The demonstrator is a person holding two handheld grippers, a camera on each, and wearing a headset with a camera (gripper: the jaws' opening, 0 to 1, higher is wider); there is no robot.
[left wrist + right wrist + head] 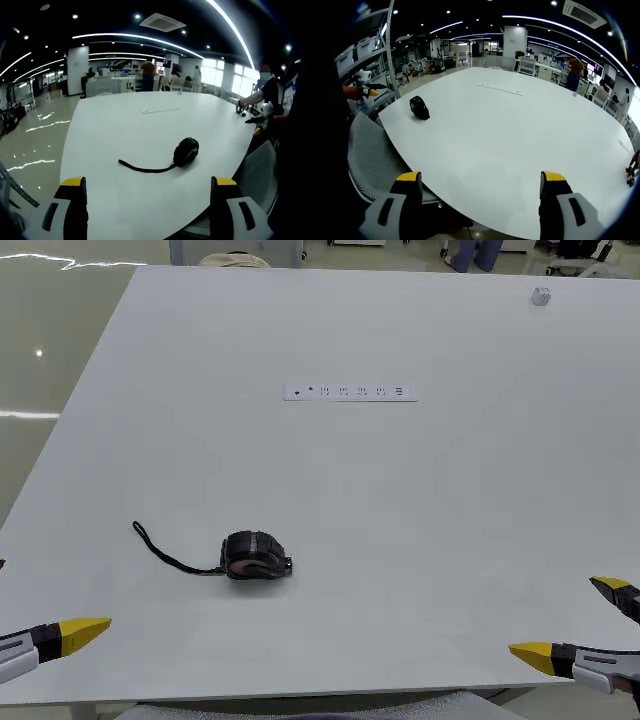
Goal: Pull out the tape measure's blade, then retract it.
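1. Head view: the tape measure [256, 556] lies on the white table [420, 500] with its blade not drawn out. Its black wrist strap [160, 548] trails off the side nearer your left gripper [149, 183].
2. Your left gripper's jaws stand wide apart and empty, well short of the tape measure.
3. Your right gripper [481, 176] is likewise spread wide and empty, well apart from the tape measure on its other side.
4. The case looks light and unanchored, so tugging the blade without pinning the case would likely drag it.
5. Releasing the blade freely could make it snap back and jolt the tape measure.
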